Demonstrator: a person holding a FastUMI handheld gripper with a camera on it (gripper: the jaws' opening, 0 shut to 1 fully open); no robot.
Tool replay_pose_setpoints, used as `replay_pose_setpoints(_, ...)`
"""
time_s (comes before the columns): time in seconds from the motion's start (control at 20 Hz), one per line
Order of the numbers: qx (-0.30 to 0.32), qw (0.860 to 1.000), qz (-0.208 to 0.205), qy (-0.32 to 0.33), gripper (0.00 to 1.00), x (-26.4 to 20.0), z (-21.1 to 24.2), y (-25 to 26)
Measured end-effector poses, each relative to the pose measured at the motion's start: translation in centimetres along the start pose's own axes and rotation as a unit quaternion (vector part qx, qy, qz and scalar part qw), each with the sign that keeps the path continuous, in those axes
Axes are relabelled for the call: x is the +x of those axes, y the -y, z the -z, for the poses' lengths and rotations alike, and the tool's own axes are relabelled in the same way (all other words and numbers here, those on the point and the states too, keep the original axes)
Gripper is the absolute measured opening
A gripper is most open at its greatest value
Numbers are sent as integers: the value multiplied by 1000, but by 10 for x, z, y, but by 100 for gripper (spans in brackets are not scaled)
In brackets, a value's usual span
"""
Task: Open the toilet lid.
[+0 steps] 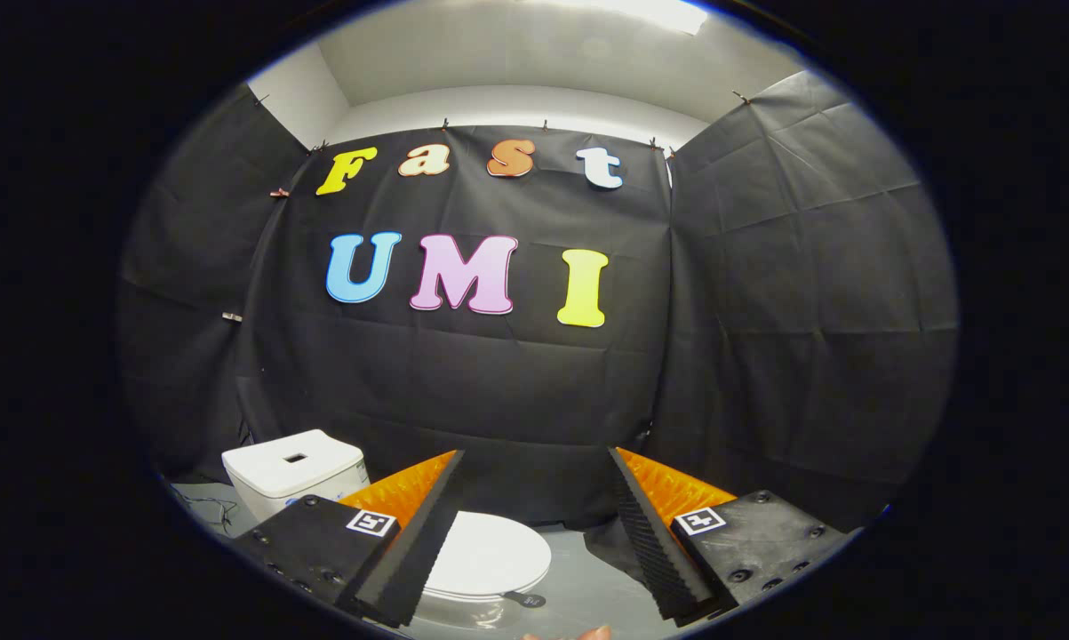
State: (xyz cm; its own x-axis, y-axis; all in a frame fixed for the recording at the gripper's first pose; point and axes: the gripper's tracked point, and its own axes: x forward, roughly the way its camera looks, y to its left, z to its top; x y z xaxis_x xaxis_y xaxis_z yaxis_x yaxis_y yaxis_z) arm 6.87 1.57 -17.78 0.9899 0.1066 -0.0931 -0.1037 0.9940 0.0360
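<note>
My claw (pixel 534 516) hangs with its fingers spread wide and nothing between them. The toilet lid (pixel 490 556) lies flat and closed on the bowl below, partly behind the left finger and reaching into the gap. The white tank (pixel 292 467) stands beyond it, left, against the black cloth wall (pixel 498 382).

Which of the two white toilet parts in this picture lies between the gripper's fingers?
The closed toilet lid, flat and round, lies between the open gripper's fingers. The boxy tank stands off to the left, beyond the left finger.
</note>
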Motion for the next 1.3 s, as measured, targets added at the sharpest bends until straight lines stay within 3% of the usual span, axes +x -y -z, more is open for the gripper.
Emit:
replay_pose_setpoints(0.35, 62, 995, -54, -55, 98, 27, 87, -7)
replay_pose_setpoints(0.75, 165, 969, -59, -171, 99, 46, 197, 11)
replay_pose_setpoints(0.95, 220, 948, -44, -228, 99, 54, 257, 28)
replay_pose_setpoints(1.3, 330, 888, -21, -321, 99, 59, 362, 43)
